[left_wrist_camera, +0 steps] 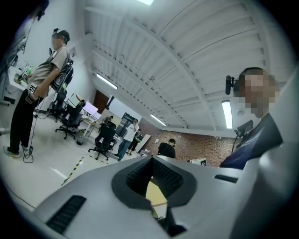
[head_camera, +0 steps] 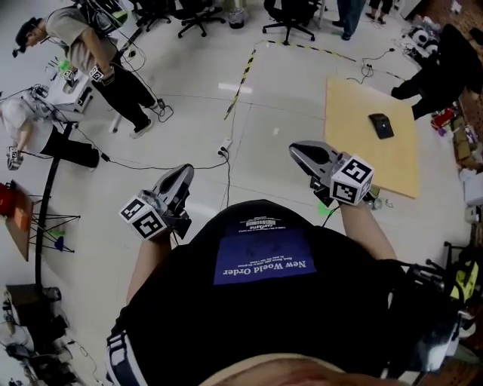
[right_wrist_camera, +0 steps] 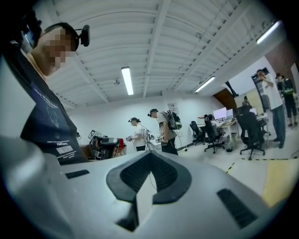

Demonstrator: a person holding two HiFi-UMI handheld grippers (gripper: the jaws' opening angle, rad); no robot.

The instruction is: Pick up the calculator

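Calculator (head_camera: 381, 125) lay flat on the tan board (head_camera: 362, 166) on the floor (head_camera: 264, 105), upper right in head view, well apart from both grippers. We held the left gripper (head_camera: 179, 178) and right gripper (head_camera: 302, 153) level in front of our torso over the white floor, with the right one nearer the board. In both gripper views the jaws were closed together and empty. A person (head_camera: 83, 38) stood upper left, office chairs (head_camera: 290, 15) lined the top edge, and striped tape (head_camera: 243, 75) ran across the floor.
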